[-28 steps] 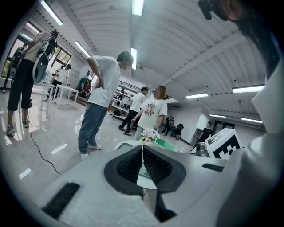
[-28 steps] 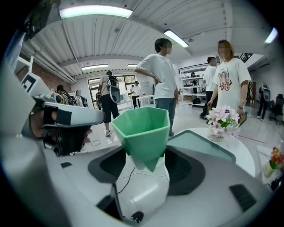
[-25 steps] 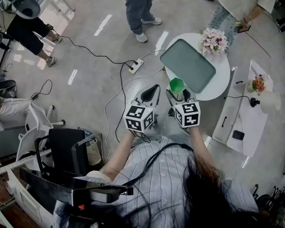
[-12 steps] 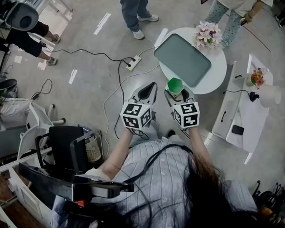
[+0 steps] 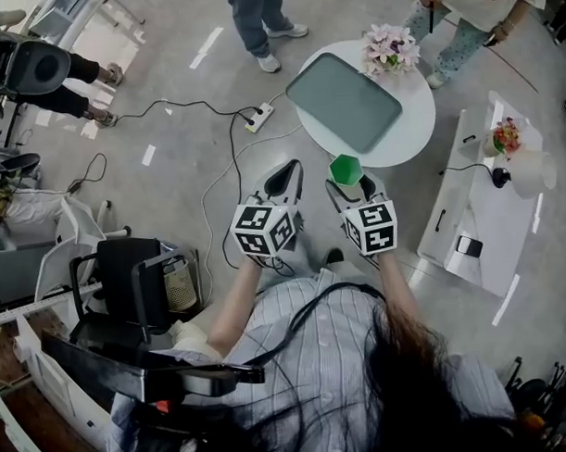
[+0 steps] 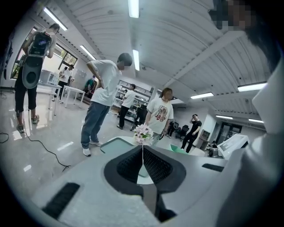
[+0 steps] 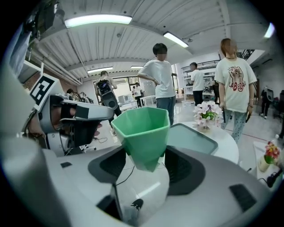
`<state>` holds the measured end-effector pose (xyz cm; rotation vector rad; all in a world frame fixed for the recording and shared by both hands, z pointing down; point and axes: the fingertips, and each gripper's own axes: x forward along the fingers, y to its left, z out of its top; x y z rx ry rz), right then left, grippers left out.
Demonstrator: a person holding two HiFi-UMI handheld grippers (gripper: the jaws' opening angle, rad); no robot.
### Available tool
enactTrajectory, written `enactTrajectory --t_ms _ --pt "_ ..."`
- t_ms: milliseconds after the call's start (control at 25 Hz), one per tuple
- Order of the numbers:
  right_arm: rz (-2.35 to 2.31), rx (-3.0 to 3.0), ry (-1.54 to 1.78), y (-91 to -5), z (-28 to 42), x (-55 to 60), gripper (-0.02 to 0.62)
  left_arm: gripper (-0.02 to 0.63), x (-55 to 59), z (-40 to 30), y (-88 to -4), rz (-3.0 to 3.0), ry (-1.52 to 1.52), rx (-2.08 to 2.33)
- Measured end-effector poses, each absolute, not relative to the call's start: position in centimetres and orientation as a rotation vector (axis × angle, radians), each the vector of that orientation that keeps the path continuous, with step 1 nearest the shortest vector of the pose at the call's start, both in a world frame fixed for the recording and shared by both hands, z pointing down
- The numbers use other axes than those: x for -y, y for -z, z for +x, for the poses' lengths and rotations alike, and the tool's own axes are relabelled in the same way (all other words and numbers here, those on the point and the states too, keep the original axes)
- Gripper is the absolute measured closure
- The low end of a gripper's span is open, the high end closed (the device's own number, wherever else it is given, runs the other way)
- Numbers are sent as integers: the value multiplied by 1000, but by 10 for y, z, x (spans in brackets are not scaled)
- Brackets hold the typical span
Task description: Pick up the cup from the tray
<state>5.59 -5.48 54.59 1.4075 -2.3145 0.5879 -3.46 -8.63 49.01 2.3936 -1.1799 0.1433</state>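
A green faceted cup [image 7: 142,133] sits upright between the jaws of my right gripper [image 7: 143,162], which is shut on it; from above, the cup [image 5: 346,168] hangs just short of the round table's near edge. The grey-green tray [image 5: 344,101] lies bare on the white round table [image 5: 418,123], and shows beyond the cup as the tray [image 7: 191,138]. My left gripper [image 5: 283,181] is held beside the right one over the floor, its jaws shut with nothing between them [image 6: 142,165].
A pot of pink flowers [image 5: 391,48] stands at the table's far edge. Several people stand around the table. A power strip [image 5: 261,116] and cables lie on the floor to the left. A white side table [image 5: 486,204] is at right, a chair [image 5: 128,291] at left.
Both grippers and the cup have drawn back from the round table toward me; the table and tray now lie farther off in the head view.
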Motion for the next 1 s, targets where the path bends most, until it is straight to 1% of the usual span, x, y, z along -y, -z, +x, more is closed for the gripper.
enactTrajectory --t_ms 600,1000 --pt "1273 2387 -527 -537 83 -38 322 591 -3 4 -487 2370 -79 1259" --pt "1248 2433 -506 -529 75 -74 322 591 -40 -3 -483 2378 -72 1302"
